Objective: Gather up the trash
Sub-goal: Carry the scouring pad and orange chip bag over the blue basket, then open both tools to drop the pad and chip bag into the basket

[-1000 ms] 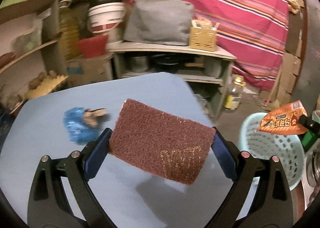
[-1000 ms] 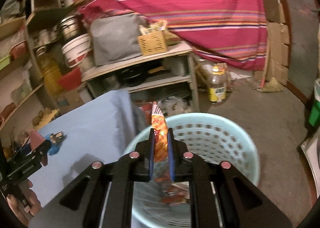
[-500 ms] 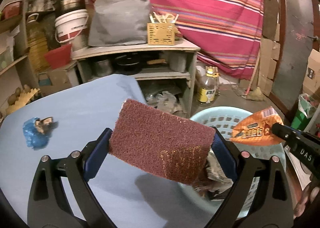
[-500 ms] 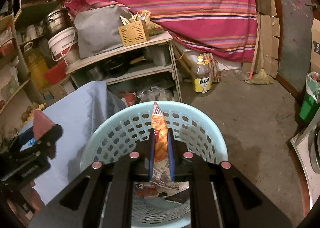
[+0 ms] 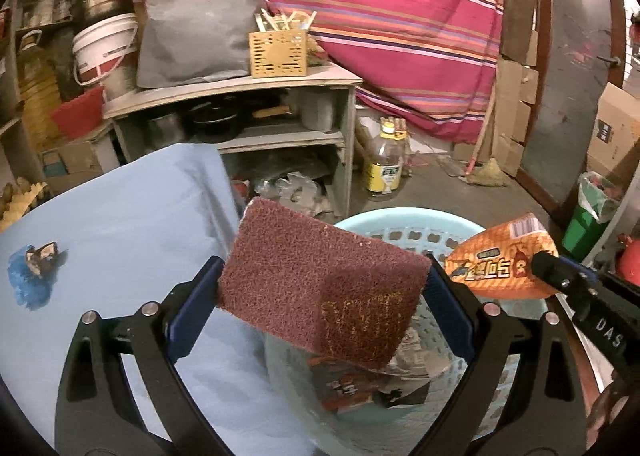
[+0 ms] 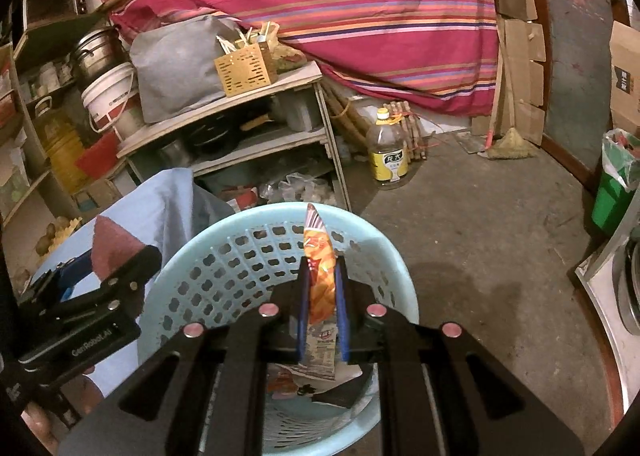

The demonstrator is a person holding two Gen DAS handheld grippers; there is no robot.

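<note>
on the blue worktop [image 5: 120, 224] at left lies a blue wrapper [image 5: 30, 276]. the left tongs [image 5: 324, 296] clamp a maroon scouring pad [image 5: 320, 284] at the pale basket [image 6: 224, 256] rim. the right tongs [image 6: 322, 296], nearly closed, pinch an orange snack packet [image 6: 318, 268] above the basket.

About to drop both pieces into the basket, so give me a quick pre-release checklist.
1. Right claw shut on the orange snack packet: ok.
2. Packet above the light blue basket opening: ok.
3. Left claw shut on the maroon scouring pad: ok.
4. Pad fully over the basket: not ok, part overhangs the blue table.
5. Room in the basket: ok, trash only at the bottom.
6. Table cleared: not ok, blue wad remains.
</note>
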